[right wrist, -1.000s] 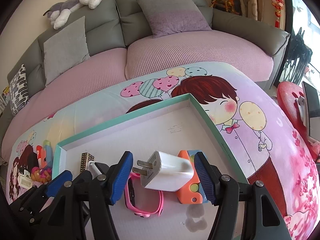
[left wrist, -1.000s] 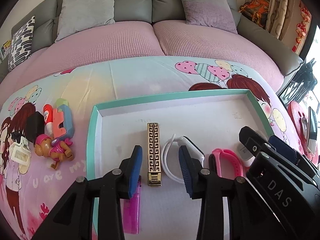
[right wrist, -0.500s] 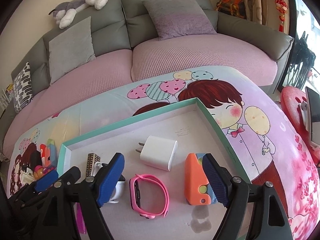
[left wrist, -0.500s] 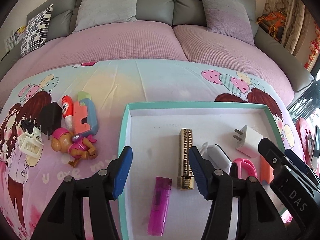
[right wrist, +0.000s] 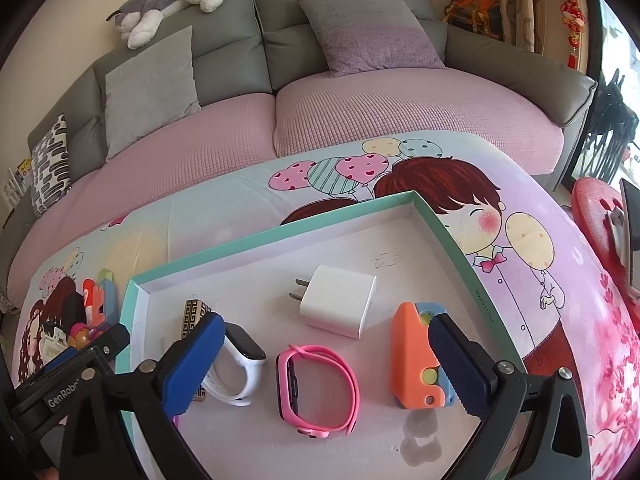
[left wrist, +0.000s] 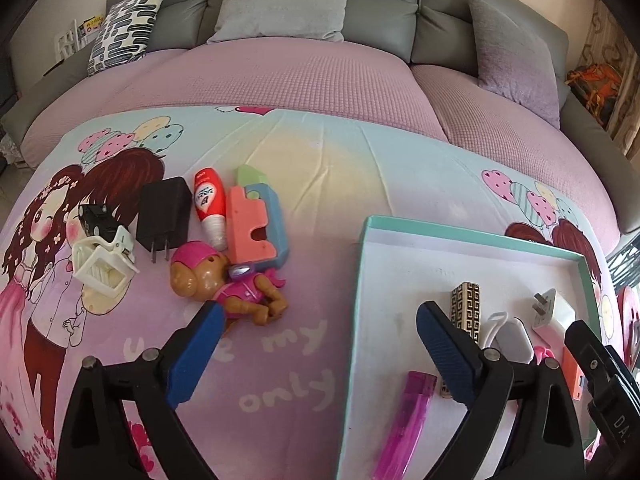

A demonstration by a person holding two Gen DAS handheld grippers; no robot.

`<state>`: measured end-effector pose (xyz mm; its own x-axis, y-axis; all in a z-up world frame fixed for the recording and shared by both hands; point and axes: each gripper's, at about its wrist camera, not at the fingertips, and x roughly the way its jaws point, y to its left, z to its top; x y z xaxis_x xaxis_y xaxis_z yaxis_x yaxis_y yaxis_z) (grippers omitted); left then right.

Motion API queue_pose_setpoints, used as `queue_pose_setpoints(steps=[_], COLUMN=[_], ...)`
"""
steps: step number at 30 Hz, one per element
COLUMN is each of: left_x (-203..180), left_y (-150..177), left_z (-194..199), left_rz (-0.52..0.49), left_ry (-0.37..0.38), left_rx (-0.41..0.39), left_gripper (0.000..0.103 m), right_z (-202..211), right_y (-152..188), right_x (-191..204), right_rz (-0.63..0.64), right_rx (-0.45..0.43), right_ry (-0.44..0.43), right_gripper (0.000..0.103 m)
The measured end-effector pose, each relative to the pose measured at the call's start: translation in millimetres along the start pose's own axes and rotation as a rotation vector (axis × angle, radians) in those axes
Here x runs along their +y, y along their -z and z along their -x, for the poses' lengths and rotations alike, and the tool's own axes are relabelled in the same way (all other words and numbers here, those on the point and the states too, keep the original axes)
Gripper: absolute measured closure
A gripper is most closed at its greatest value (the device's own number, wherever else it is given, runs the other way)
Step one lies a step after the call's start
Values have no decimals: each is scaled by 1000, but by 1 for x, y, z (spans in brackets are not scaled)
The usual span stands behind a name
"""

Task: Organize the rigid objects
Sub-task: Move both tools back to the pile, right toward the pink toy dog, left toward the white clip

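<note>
since the earlier frames both my grippers have let go: the white charger (right wrist: 340,306), then pinched in my right gripper (right wrist: 324,364), now lies flat on the tray (right wrist: 272,236) floor, and my left gripper (left wrist: 316,346) has swung off the tray toward the loose pile on the printed cloth (left wrist: 320,184). both sets of jaws have just been opening and stand spread wide, with nothing between the pads.

near field, right view: pink watch (right wrist: 318,390), white watch (right wrist: 240,372), orange block (right wrist: 416,360) and patterned lighter (right wrist: 192,318) lie in the tray; the magenta lighter (left wrist: 404,424) shows in the left view by the tray's near-left corner.

middle field, left view: the dog figure (left wrist: 228,288) lies just ahead of my left gripper's left fingertip (left wrist: 200,344), up and left of the jaw centre, its long axis running from head at upper left to legs at lower right. my left hand is the nearer one; the right hangs over the tray.

far field: block toy (left wrist: 256,228), red tube (left wrist: 210,204), black charger (left wrist: 164,212) and white clip (left wrist: 104,264) crowd behind the figure, several touching.

judgement: the figure is the likely next pick, needing a shift left and a roll to bring the jaws across its body.
</note>
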<state>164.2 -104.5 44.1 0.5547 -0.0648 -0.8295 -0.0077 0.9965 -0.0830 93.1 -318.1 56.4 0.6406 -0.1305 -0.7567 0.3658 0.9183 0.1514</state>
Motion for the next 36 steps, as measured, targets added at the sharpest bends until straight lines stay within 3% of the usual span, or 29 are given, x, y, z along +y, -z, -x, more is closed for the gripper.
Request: queue_pose_setpoints(steps=[10,19,27,36], left_x=[33,66,112,163], left_y=[-3,-9,-14,-8], left_z=[-2,17,46,61], left_rz=[112,188,258,333], left_ry=[14,19,-75,-170], left_rx=[13,-45,-136,-179], left_gripper=[6,6,6,6], right_z=[3,11,20,21], right_y=[2,2,5,11], right_x=[20,46,77,112], right_rz=[57,87,108,134], right_rx=[-9,-41,-67,-75], right_ry=[-14,-87,-182,-246], right_gripper=[0,0,0,0])
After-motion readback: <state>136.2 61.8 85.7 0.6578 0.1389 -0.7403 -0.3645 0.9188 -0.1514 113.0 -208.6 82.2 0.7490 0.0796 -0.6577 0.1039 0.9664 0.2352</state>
